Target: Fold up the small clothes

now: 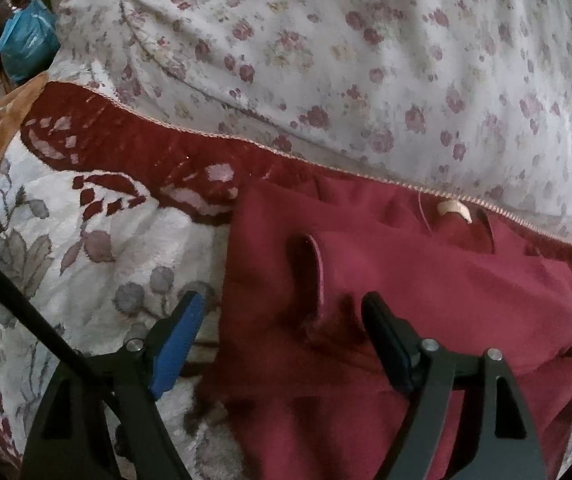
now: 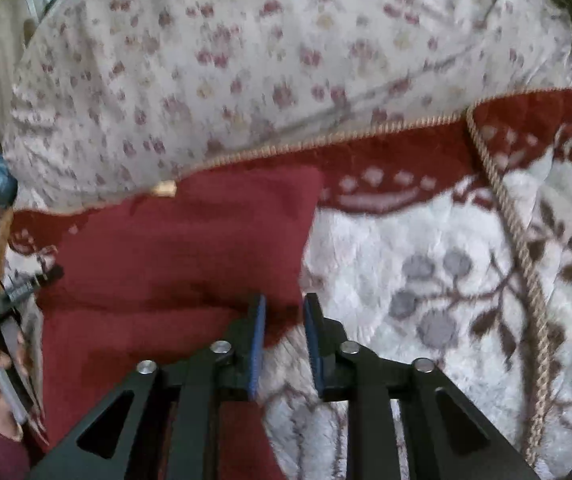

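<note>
A small dark red garment [image 1: 406, 300] lies on a floral blanket [image 1: 66, 240], with a sleeve opening [image 1: 310, 268] facing up and a pale neck label [image 1: 454, 210] at its far edge. My left gripper [image 1: 282, 304] is open wide, its jaws straddling the garment's left edge just above it. In the right wrist view the same garment [image 2: 166, 248] lies at left, partly folded. My right gripper [image 2: 284, 308] is open a little, at the garment's right lower edge, with nothing between the blue pads [image 2: 260, 340]. The left gripper and hand [image 2: 2, 320] show at far left.
A white quilt with small red flowers [image 1: 326, 60] is bunched behind the garment. The blanket has a red border with cord trim [image 2: 518, 264]. A blue bag [image 1: 26, 48] sits at the far left beyond the bed.
</note>
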`<action>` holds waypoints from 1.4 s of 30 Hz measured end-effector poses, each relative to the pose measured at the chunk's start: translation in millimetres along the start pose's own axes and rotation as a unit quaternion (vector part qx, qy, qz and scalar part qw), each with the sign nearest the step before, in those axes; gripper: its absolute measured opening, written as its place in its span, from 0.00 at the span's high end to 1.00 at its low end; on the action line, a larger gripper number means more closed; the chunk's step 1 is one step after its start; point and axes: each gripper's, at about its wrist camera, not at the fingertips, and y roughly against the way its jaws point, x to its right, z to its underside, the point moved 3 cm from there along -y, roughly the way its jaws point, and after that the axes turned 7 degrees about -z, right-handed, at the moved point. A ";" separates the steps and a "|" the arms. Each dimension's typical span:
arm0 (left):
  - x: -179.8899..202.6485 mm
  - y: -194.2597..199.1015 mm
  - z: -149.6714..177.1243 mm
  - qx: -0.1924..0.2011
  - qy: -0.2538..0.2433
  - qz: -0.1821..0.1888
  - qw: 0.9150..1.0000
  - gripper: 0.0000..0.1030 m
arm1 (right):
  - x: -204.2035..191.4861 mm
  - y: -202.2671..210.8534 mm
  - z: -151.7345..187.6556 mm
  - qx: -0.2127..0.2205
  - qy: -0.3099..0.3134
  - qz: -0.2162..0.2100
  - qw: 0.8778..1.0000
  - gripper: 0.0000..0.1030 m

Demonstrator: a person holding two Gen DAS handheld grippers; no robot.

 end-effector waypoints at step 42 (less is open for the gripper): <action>-30.3 133.6 160.5 -0.012 -0.063 0.023 0.998 0.15 | -24.8 67.6 113.4 -0.028 0.110 0.078 0.990 0.30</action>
